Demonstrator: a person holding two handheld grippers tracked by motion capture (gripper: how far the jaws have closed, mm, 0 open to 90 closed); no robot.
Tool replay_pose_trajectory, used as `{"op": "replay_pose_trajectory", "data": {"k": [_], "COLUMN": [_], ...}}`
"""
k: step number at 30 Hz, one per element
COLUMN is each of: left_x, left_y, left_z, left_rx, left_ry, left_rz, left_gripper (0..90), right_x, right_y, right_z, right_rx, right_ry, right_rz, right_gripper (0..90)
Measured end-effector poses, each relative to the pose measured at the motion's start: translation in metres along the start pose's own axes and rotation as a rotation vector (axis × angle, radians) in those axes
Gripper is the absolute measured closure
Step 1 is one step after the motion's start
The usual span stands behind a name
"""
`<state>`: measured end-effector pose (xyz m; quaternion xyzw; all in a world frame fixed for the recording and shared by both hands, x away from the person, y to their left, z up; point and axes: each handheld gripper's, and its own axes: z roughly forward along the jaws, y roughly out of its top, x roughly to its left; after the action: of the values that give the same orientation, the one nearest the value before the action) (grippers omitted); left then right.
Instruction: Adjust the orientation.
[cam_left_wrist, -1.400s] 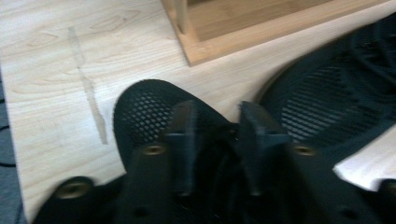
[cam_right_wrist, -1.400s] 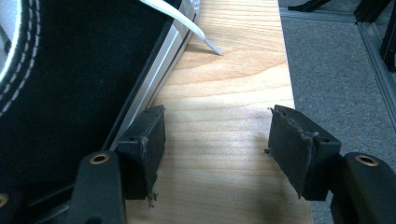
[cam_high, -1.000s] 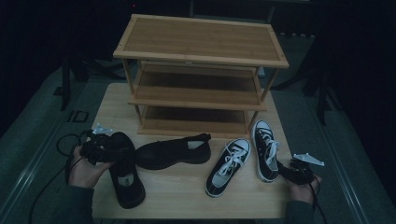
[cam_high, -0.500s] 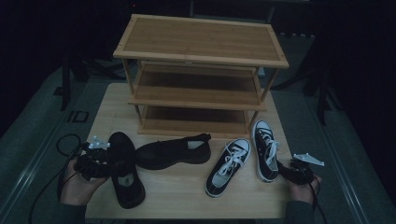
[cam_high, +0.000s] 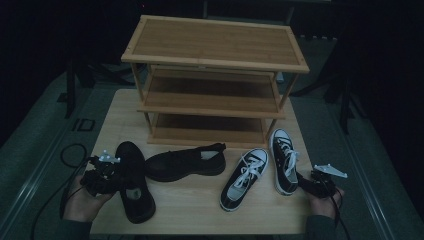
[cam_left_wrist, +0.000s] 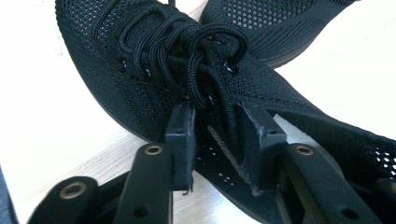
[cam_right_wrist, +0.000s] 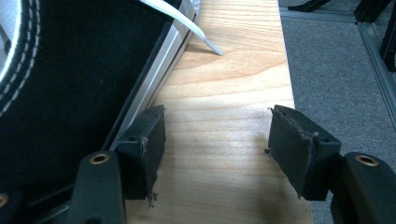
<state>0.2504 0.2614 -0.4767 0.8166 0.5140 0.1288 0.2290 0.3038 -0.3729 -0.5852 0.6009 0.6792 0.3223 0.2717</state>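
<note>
The left gripper (cam_left_wrist: 215, 135) sits at the near-left of the table (cam_high: 200, 210), its jaws narrowed around the laced top of a black mesh shoe (cam_left_wrist: 154, 70) lying there, the tongue and laces between them, though I cannot tell if they press it. The right gripper (cam_right_wrist: 215, 149) rests low at the near-right edge with its jaws spread wide and empty, bare wood between them, just beside the black-and-white sneaker (cam_right_wrist: 70, 84).

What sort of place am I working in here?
Probably a staged recording setup, not a home: a wooden table bearing a three-shelf shoe rack and loose shoes, set on grey carpet with dark stands around.
</note>
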Motion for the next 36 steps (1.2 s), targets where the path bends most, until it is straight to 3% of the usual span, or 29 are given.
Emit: {"op": "replay_pose_trajectory", "data": {"k": [8,17,25,31,34,36], "left_x": [0.000,0.025,0.032,0.034,0.036,0.035], "left_y": [0.001,0.002,0.011,0.017,0.019,0.019], "left_z": [0.002,-0.001,0.004,0.021,0.026,0.025], "left_rx": [0.028,0.009,0.025,0.059,0.055,0.035], "left_ry": [0.039,0.140,0.255,0.248,0.242,0.244], "left_rz": [0.025,-0.025,-0.016,0.003,0.008,0.034], "left_gripper": [86.0,87.3,86.9,81.2,86.4,87.4], "right_x": [0.000,0.000,0.000,0.000,0.000,0.000], "right_y": [0.000,0.000,0.000,0.000,0.000,0.000], "right_z": [0.000,0.000,0.000,0.000,0.000,0.000], "right_rx": [0.000,0.000,0.000,0.000,0.000,0.000], "right_ry": [0.000,0.000,0.000,0.000,0.000,0.000], "right_rz": [0.000,0.000,0.000,0.000,0.000,0.000], "right_gripper": [35.9,36.0,35.9,35.9,35.9,35.9]}}
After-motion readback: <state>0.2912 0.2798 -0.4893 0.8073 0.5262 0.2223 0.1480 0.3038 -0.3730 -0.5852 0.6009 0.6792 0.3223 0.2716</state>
